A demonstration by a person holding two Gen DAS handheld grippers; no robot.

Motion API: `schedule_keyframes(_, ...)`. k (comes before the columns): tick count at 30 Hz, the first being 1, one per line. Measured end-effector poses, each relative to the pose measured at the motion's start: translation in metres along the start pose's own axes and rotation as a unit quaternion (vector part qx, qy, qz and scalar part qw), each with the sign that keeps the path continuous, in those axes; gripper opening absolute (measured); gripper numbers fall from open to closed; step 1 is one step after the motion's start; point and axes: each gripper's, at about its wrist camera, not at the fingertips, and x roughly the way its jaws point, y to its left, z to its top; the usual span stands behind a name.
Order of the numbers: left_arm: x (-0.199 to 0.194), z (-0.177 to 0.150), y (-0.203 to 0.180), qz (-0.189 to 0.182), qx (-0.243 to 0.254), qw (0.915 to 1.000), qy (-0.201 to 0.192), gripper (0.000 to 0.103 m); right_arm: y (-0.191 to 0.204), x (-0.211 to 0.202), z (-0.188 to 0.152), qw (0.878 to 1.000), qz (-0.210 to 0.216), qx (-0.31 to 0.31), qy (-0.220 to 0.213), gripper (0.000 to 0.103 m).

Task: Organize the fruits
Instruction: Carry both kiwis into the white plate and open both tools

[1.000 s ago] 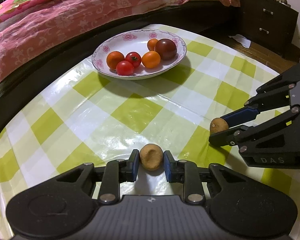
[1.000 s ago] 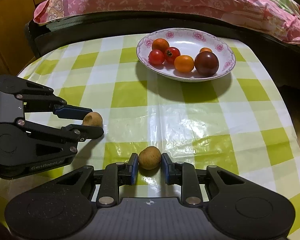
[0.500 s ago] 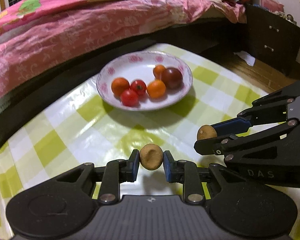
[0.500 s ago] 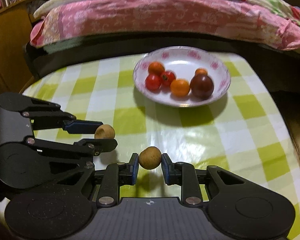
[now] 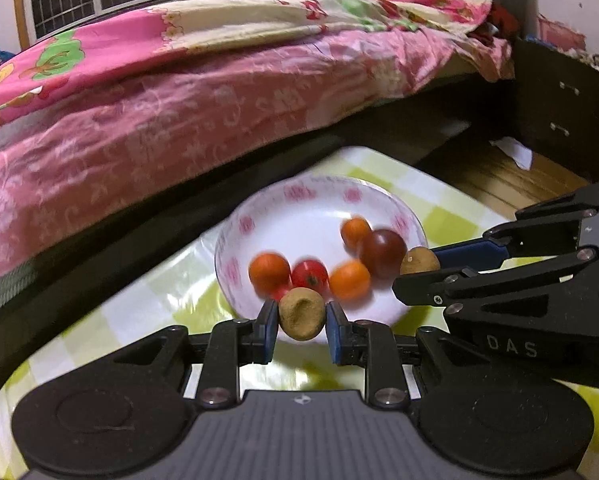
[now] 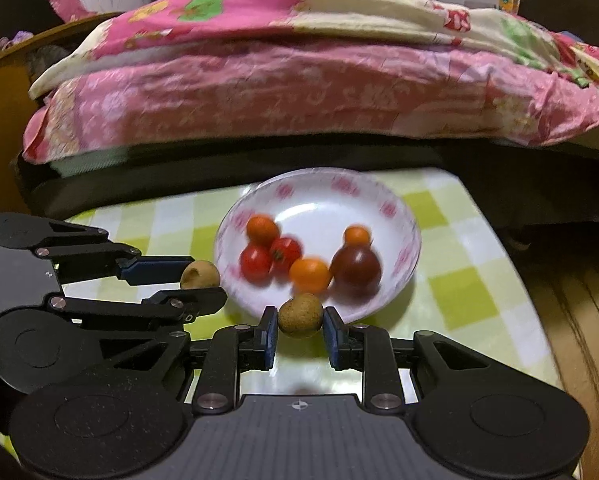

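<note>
A white floral plate on the checked table holds orange tomatoes, red tomatoes and a dark plum-coloured tomato. My left gripper is shut on a small brown fruit, held in the air at the plate's near rim. My right gripper is shut on a second brown fruit, also at the near rim. Each gripper shows in the other's view, the right and the left.
The table has a green and white checked cloth. A bed with pink bedding stands right behind the table. A dark drawer cabinet and wooden floor lie to the right.
Both grippers have risen from the table with their brown fruits and moved forward to the plate's near rim. The plate's fruits have not moved.
</note>
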Motion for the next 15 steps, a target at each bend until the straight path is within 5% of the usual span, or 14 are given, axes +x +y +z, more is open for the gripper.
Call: schedule_keyframes(15, 0.059, 0.039, 0.016, 0.017, -0.001, 0.9998, -0.009, 0.033, -0.028, 0.05, 0.046, 0.999, -0.018, -0.008, -0.028, 0.023)
